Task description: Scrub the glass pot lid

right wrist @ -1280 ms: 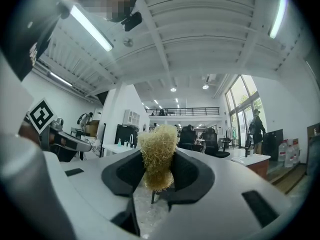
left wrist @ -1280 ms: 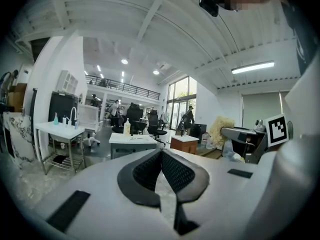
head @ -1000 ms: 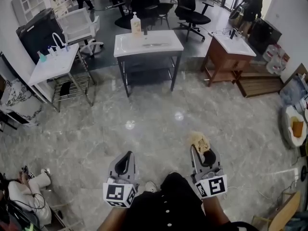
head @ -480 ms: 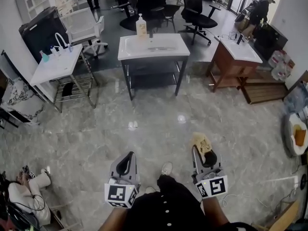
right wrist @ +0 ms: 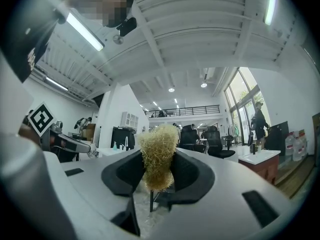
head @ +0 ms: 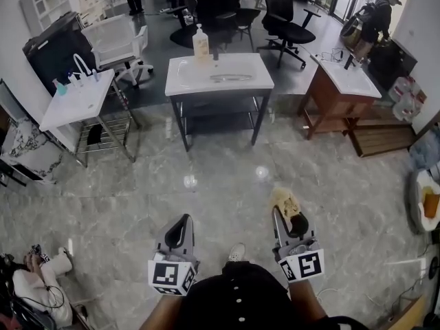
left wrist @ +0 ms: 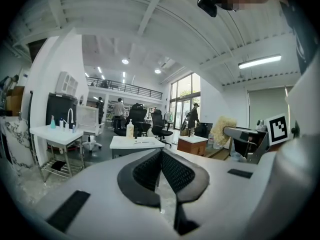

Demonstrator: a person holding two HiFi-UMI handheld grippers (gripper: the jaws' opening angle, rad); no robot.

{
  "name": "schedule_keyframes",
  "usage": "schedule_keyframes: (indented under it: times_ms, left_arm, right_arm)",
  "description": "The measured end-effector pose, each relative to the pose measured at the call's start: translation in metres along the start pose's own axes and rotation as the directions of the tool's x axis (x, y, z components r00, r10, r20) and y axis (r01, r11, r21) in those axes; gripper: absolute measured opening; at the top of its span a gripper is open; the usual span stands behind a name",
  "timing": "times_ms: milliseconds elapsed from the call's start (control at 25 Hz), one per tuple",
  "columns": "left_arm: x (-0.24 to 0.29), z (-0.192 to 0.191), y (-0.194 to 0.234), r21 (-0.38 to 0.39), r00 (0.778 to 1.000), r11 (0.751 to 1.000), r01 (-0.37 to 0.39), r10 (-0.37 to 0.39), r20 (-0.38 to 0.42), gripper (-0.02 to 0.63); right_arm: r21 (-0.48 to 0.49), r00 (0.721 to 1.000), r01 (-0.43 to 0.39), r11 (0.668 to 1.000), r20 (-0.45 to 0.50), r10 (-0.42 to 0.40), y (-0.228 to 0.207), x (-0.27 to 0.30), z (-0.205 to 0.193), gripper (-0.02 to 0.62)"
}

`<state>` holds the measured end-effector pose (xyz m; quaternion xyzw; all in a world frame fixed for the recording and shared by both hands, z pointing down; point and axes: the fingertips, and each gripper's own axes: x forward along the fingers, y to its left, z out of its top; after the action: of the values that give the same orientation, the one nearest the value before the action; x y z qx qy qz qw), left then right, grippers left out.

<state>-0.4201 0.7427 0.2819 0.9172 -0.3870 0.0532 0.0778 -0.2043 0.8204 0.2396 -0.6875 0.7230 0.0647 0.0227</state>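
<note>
Grip matters: the right gripper (right wrist: 157, 173) is clamped on a fibrous scrubber (right wrist: 158, 144), the left gripper (left wrist: 161, 170) closed and empty; hold firm until at the sink worktop (head: 258, 80).

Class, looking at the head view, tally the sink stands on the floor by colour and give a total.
White sink stands: 2
Brown sink stand: 1
Total: 3

Black office chair (head: 287, 27), marble floor (head: 137, 191)
</note>
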Motion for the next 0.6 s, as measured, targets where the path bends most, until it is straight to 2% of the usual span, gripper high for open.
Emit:
schedule_keyframes:
  times_ms: [440, 600]
  left_arm:
    - [0.078, 0.012, 0.006, -0.011, 0.999, 0.999, -0.032, 0.032, -0.005, 0.026]
    - [0.097, 0.017, 0.003, -0.021, 0.998, 0.998, -0.057, 0.057, 0.008, 0.026]
  right_arm:
    - [-0.01, 1.0, -0.024, 1.0, 0.008, 0.024, -0.058, 0.056, -0.008, 0.158]
    - [-0.05, 0.999, -0.048, 0.998, -0.001, 0.048, -0.074, 0.07, -0.012, 0.158]
